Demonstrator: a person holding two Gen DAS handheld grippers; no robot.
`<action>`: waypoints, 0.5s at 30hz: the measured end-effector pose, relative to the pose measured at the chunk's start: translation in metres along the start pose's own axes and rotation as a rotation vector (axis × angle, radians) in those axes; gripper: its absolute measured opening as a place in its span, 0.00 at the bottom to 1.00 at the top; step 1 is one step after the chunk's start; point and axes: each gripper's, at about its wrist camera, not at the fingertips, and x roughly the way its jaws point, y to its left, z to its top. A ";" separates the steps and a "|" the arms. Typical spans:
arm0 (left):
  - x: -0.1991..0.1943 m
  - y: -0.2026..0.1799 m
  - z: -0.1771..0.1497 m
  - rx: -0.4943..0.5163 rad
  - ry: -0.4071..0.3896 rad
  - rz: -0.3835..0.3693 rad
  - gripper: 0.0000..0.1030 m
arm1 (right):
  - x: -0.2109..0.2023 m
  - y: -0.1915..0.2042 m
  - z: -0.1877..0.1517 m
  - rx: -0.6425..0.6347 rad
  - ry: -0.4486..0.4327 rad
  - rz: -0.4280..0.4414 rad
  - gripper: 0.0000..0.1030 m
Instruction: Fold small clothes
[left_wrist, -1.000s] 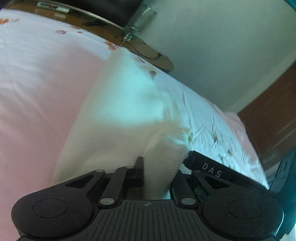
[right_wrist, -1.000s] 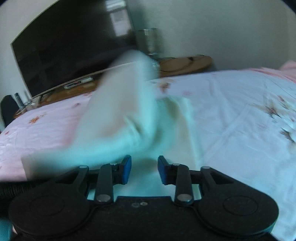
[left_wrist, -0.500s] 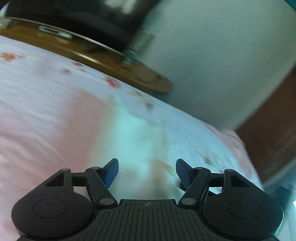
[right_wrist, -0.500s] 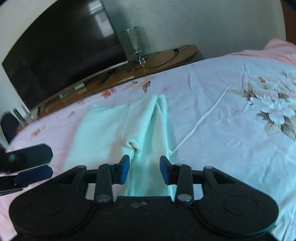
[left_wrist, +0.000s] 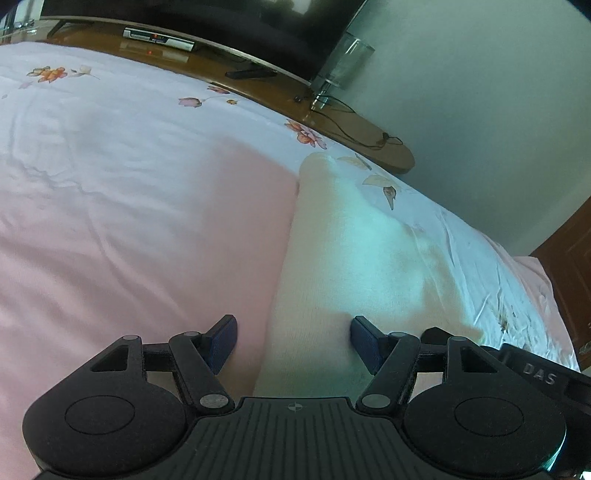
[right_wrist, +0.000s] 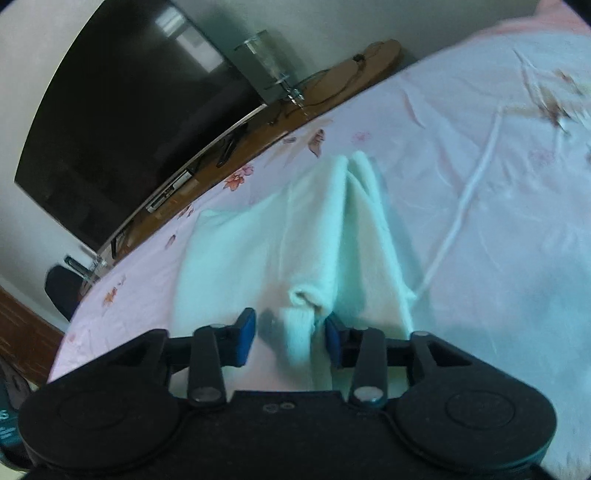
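On the bed (left_wrist: 110, 206), one pale garment (left_wrist: 343, 258) lying flat; two tongs above its near edge, left tongs (left_wrist: 293, 341) spread, right tongs (right_wrist: 290, 338) just closing, cloth between, not pinched.

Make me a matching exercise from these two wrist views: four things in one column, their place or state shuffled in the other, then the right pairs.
1. pale mint knitted garment
2. left hand-held gripper
3. large black television screen
4. clear glass tumbler

A. on the curved wooden shelf, beside cables
B. lying on the pink floral bedsheet
C. dark, behind the shelf
D. jaws apart over the garment's edge

Pairs: 1-B, 2-D, 3-C, 4-A
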 end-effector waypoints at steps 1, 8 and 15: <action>0.000 -0.001 0.000 -0.006 0.001 -0.005 0.66 | 0.001 0.003 0.001 -0.018 -0.003 0.003 0.19; -0.011 -0.031 0.003 0.022 -0.033 -0.067 0.66 | -0.020 0.040 0.025 -0.306 -0.051 -0.044 0.16; 0.006 -0.030 -0.017 0.066 0.017 -0.037 0.65 | -0.018 -0.007 0.023 -0.205 0.039 -0.128 0.18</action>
